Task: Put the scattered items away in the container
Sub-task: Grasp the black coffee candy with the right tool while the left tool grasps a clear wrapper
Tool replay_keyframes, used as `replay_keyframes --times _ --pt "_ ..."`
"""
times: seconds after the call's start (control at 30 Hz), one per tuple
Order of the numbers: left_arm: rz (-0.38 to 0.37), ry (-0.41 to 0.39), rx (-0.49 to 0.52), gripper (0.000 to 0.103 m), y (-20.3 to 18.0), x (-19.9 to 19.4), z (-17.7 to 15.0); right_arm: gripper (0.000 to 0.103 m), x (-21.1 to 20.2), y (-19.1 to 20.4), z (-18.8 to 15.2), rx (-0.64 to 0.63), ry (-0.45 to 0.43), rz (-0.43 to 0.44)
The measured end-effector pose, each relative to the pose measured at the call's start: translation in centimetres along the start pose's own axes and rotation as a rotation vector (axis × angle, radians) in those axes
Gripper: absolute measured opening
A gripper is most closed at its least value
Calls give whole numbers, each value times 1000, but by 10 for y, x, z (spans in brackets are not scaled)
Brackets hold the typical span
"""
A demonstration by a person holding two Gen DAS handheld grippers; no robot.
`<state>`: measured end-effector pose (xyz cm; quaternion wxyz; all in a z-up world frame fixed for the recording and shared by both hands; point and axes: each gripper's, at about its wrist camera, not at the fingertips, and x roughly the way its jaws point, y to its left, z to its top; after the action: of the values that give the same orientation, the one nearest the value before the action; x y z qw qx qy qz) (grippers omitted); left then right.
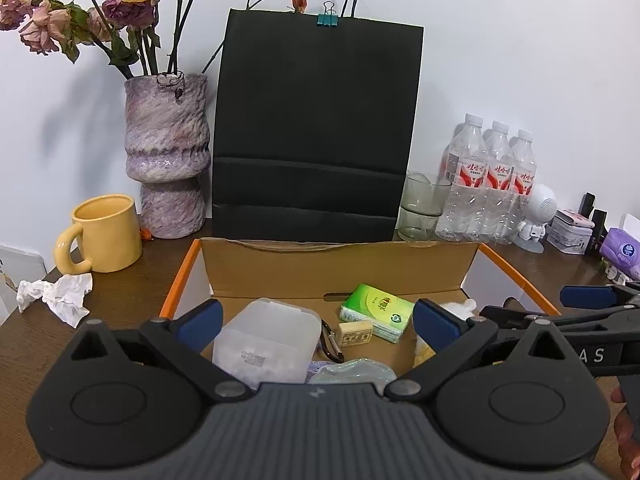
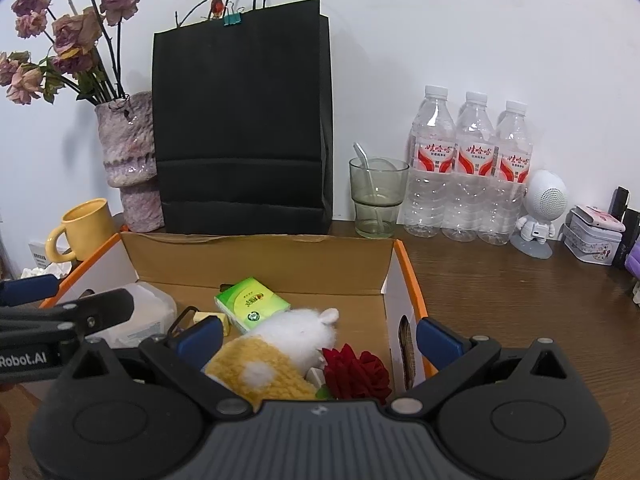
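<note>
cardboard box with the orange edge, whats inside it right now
Inside the cardboard box: a clear plastic tub, green packet, small tan block, carabiner, plush toy and red rose. The grippers hide its near end.

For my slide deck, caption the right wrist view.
Open right gripper above a cardboard box holding a plush toy, red rose and green packet.

I see my left gripper (image 1: 316, 326) with its blue-padded fingers (image 1: 200, 322) spread as wide as they go — nothing pressed between them. My right gripper (image 2: 318, 334) is the same, jaws fully apart and tilted downward. The two sit close side by side — each shows in the other's view.
</note>
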<state>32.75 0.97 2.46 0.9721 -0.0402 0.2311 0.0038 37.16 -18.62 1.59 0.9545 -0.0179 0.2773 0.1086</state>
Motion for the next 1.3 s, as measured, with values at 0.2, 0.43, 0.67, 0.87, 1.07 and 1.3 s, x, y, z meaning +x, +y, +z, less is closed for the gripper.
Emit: replay_keyframes --times 0.2,0.43,0.67,0.87,1.07,1.3 --pt "3 -3 -9 103 1 -1 0 103 1 1 -1 -4 4 2" --pt "9 0 -8 103 0 -1 0 103 -1 0 -1 5 1 0" --pt "8 -5 -7 103 0 -4 1 103 -2 0 -1 1 -1 -1" --pt "9 -11 1 103 -1 -15 -1 103 -13 3 -3 -20 -11 -9" --pt "8 -44 2 103 1 -41 -5 103 -39 1 -13 -29 -38 -20" --pt "-33 -40 64 103 -4 -75 -22 103 -83 -2 -35 -63 -75 -29"
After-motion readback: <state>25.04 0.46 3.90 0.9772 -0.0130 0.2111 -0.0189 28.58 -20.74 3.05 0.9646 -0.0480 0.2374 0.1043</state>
